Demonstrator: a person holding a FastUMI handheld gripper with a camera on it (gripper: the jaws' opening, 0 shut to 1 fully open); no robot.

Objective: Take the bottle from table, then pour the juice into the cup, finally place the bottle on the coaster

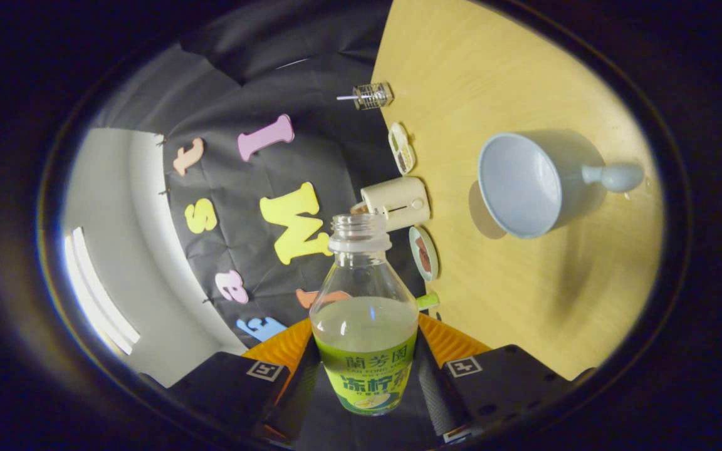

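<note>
Gripper view: the whole scene is seen rolled sideways. A bottle, uncapped and partly filled with pale juice, is held between the two fingers of the gripper, which are closed onto its labelled lower body from either side. The open neck is pointed ahead, away from the fingers. The wooden table is seen to the right of the bottle. A pale blue cup with a stubby handle is stood on it, well apart from the bottle's mouth. Along the table's edge a cream box, two small dishes and a wire holder are noted.
</note>
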